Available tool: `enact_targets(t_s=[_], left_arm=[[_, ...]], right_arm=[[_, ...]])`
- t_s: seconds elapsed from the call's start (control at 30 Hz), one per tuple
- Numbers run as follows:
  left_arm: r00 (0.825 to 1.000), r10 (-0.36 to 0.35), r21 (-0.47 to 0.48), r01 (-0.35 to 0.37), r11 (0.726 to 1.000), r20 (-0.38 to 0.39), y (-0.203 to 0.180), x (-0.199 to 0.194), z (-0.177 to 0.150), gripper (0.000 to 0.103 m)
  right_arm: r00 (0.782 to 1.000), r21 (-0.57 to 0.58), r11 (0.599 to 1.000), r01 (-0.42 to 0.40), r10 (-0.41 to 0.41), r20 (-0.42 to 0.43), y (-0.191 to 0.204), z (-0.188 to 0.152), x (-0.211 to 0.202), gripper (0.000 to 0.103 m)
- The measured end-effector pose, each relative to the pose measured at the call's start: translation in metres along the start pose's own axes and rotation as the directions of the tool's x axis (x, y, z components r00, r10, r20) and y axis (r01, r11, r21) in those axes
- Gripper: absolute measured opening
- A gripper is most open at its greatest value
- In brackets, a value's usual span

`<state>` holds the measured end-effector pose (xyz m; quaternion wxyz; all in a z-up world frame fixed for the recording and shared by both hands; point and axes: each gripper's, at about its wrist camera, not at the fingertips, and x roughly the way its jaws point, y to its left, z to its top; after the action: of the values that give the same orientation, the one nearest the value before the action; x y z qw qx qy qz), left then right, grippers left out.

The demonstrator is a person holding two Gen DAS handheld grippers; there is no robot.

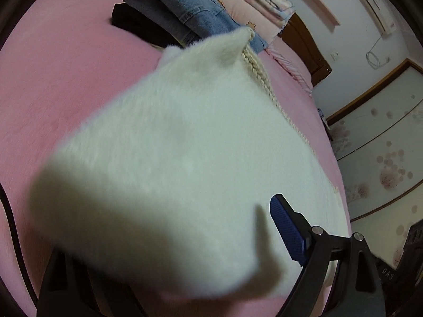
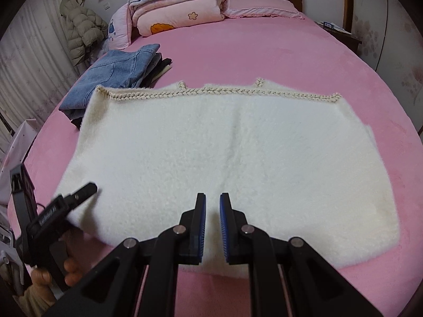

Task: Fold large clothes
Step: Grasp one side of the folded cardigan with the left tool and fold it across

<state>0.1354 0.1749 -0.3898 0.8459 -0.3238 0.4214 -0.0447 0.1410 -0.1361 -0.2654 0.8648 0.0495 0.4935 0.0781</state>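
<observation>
A fluffy white garment point(image 2: 224, 153) with a beige braided trim point(image 2: 211, 91) along its far edge lies flat on the pink bed point(image 2: 264, 52). My right gripper point(image 2: 212, 206) hovers over its near edge, slightly open and empty. My left gripper point(image 2: 87, 189) is at the garment's near left corner, held by a hand. In the left wrist view the garment point(image 1: 185, 158) fills the frame and covers the left finger; only the right blue pad point(image 1: 286, 229) shows. I cannot tell whether it grips the cloth.
Folded blue jeans point(image 2: 116, 74) on dark clothes lie at the bed's far left, also in the left wrist view point(image 1: 185, 8). Stacked quilts point(image 2: 174, 2) and a pillow point(image 2: 261, 6) sit at the headboard. A wardrobe point(image 1: 383, 145) stands beside the bed.
</observation>
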Motion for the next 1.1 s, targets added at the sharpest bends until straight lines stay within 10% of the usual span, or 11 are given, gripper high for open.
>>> enact_targets(t_s=[0.23,0.43,0.73,1.1], left_arm=[[0.998,-0.058,-0.102,0.061,0.993,0.036,0.008,-0.002,0.009,0.078],[0.999,-0.039,-0.137,0.038,0.990,0.002,0.020,-0.006,0.014,0.031],[0.999,-0.026,0.190,0.018,0.982,0.044,-0.057,-0.041,0.028,0.021],[0.987,-0.157,0.512,0.115,0.851,0.040,-0.186,-0.049,0.012,0.020]], right_arm=[[0.999,-0.061,0.998,0.022,-0.019,0.044,0.013,0.008,0.014,0.010],[0.998,-0.114,0.993,0.031,-0.024,0.061,0.034,0.019,0.035,0.010],[0.998,-0.134,0.989,0.057,-0.060,-0.018,0.040,0.015,0.075,0.010],[0.993,0.061,0.991,-0.117,0.118,-0.008,0.004,0.007,0.080,0.011]])
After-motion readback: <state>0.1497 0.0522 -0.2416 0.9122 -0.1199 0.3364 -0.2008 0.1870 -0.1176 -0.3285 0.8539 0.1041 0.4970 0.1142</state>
